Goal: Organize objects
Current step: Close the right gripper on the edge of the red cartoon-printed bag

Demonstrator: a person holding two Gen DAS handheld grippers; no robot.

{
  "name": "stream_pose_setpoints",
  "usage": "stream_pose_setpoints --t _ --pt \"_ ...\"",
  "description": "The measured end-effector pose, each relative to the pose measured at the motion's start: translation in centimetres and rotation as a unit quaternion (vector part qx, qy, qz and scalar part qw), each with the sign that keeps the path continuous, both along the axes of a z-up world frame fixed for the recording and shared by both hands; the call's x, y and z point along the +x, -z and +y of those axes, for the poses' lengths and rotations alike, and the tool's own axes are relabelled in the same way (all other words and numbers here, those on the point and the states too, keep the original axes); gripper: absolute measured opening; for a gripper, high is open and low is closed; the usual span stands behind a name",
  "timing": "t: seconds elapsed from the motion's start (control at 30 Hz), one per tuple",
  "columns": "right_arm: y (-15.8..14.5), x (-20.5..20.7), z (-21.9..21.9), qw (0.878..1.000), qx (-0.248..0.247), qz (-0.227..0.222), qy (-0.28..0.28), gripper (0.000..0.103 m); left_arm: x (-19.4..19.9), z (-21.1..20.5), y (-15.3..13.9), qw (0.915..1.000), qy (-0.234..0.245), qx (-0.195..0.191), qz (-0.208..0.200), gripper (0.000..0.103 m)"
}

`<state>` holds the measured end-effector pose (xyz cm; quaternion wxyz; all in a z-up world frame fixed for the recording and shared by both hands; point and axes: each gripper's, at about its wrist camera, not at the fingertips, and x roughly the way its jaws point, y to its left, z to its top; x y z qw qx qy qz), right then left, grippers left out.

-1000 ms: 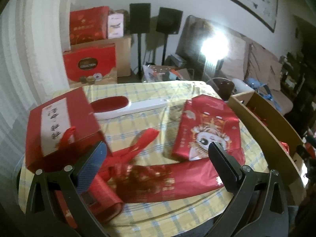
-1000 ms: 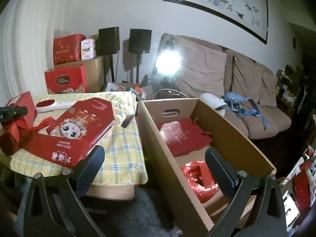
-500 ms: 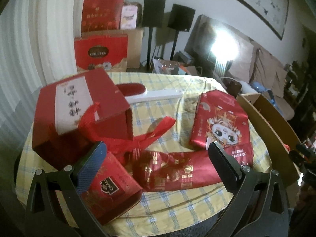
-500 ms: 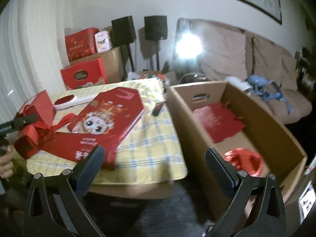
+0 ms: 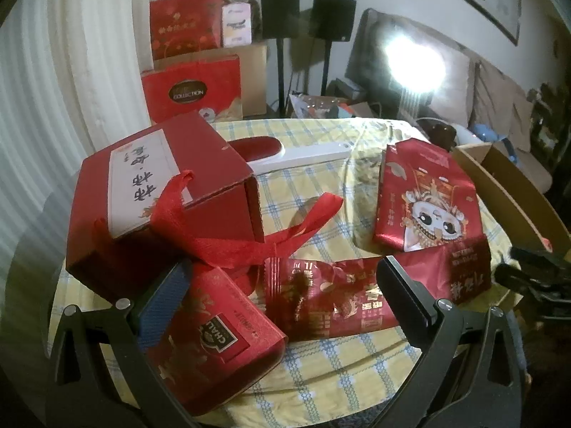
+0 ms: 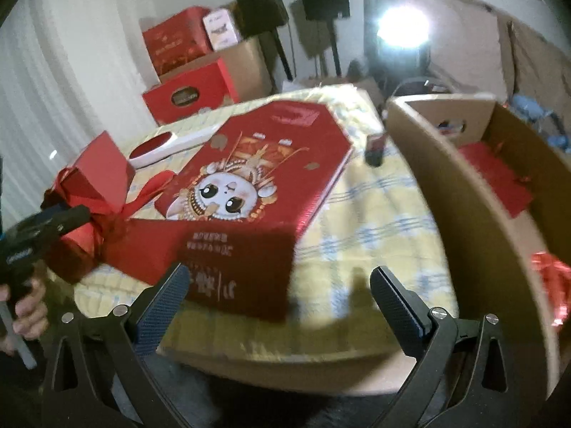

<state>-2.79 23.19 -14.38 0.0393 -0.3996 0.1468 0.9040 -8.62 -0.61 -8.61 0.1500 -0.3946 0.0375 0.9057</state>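
My left gripper (image 5: 282,299) is open above the table's near edge. Its left finger lies over a red tea box (image 5: 214,335), and a flat red bag (image 5: 357,296) lies between the fingers. Behind stands a red gift box with a white label (image 5: 160,192), with red ribbon handles (image 5: 278,235) draped off it. A red box with a cartoon face (image 5: 424,199) lies to the right. My right gripper (image 6: 278,303) is open and empty, low at the table edge in front of that cartoon box (image 6: 257,178).
An open cardboard box (image 6: 464,192) stands right of the table, with a red bag (image 6: 496,174) and crumpled red material (image 6: 549,278) inside. A white brush with a red pad (image 5: 285,149) and a small dark object (image 6: 374,146) lie on the checked tablecloth (image 5: 321,353). A hand (image 6: 25,306) shows at the left.
My left gripper has drawn back and up, bringing the tea box into view. My right gripper has swung left from the cardboard box toward the table and the cartoon box.
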Motion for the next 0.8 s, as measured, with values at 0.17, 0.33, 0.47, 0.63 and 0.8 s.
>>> stream_pose_setpoints --t 0.17,0.33,0.47,0.63,0.8 --pt "1.0 -2.2 -1.4 0.999 0.004 -0.027 -0.016 0.102 -0.2 -0.3 0.0 0.9999 -0.011 -0.007 -0.002 0.103" --pt "1.1 -2.6 -2.6 0.999 0.014 -0.023 -0.032 0.102 -0.3 -0.5 -0.1 0.9998 -0.013 0.001 -0.013 0.103" --pt "1.4 -2.5 -3.0 0.999 0.021 -0.026 -0.029 0.099 -0.3 -1.0 -0.4 0.9996 -0.015 0.011 -0.02 0.103" --pt "1.2 -2.2 -2.9 0.999 0.029 -0.026 -0.021 0.088 -0.5 -2.8 -2.1 0.9988 -0.047 -0.006 0.014 0.103" --pt "1.2 -2.1 -2.7 0.999 0.023 -0.022 -0.018 0.08 -0.9 -5.7 -3.2 0.9961 -0.078 0.04 0.004 0.103"
